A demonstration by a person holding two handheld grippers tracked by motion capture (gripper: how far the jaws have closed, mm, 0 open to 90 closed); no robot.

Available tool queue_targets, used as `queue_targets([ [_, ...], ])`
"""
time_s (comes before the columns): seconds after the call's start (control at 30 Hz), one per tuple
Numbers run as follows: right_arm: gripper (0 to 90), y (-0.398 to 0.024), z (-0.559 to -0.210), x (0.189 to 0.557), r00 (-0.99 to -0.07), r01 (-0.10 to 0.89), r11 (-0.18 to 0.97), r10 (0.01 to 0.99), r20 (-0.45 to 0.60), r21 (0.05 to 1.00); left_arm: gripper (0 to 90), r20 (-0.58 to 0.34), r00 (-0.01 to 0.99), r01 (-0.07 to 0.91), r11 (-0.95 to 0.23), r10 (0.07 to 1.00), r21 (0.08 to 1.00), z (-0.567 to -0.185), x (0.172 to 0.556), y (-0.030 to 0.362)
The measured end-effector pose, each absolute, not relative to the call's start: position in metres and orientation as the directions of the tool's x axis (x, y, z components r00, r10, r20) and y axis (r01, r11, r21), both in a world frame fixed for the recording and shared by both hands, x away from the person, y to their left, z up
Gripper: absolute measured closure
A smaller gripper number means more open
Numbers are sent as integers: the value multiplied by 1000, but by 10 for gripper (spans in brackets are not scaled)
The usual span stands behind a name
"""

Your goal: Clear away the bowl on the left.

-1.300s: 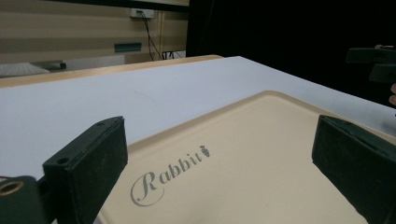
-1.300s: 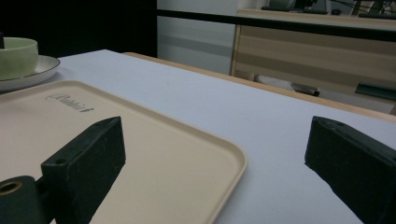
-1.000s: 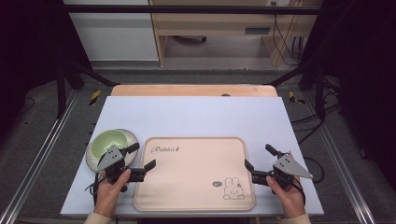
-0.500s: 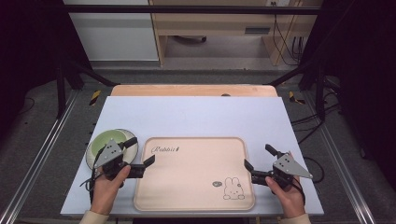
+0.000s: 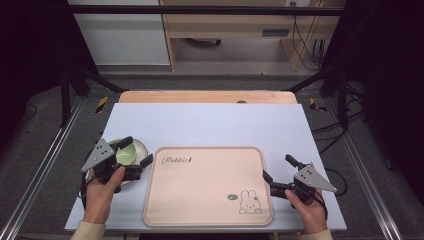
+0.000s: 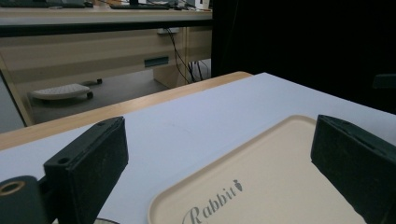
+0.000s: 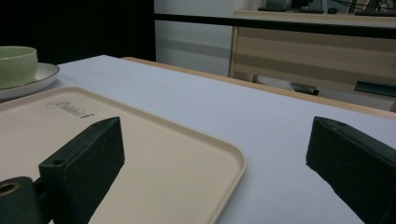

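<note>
My tabletop (image 5: 210,122) fills the middle of the high view, white and mostly bare. On it, in the lower centre, lies the tray (image 5: 207,185) — beige, flat, round-cornered, with a low raised rim, "Rabbit" lettered at its upper left and a small rabbit drawn at its lower right. I judge it is what I am about to lift, which would explain one claw standing at each short side. Left of the tray sits a white saucer (image 5: 138,148) carrying a pale green cup (image 5: 125,152), just beside the rim, so I would keep the lift level. My left claw (image 5: 136,157) is released over the saucer at lower left, its jaws straddling the tray's corner. My right claw (image 5: 277,172) — also released — brackets the right rim, not yet gripping.
</note>
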State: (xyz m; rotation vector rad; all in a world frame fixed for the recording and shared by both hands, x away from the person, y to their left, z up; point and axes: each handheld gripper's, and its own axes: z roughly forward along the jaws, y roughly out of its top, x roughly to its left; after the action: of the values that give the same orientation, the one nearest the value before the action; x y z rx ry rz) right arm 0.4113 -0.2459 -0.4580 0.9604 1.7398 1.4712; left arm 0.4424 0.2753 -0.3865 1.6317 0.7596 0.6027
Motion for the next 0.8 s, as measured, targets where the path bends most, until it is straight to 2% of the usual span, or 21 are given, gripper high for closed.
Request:
queue_targets([
  [0.43, 44, -255, -458, 406, -491, 120, 78, 871, -9, 990, 45, 15, 593, 137, -120, 805, 983, -369, 465, 298],
  [0.8, 44, -255, -456, 405, -484, 117, 84, 875, -17, 990, 44, 23, 530, 160, -127, 848, 979, -374, 481, 317],
])
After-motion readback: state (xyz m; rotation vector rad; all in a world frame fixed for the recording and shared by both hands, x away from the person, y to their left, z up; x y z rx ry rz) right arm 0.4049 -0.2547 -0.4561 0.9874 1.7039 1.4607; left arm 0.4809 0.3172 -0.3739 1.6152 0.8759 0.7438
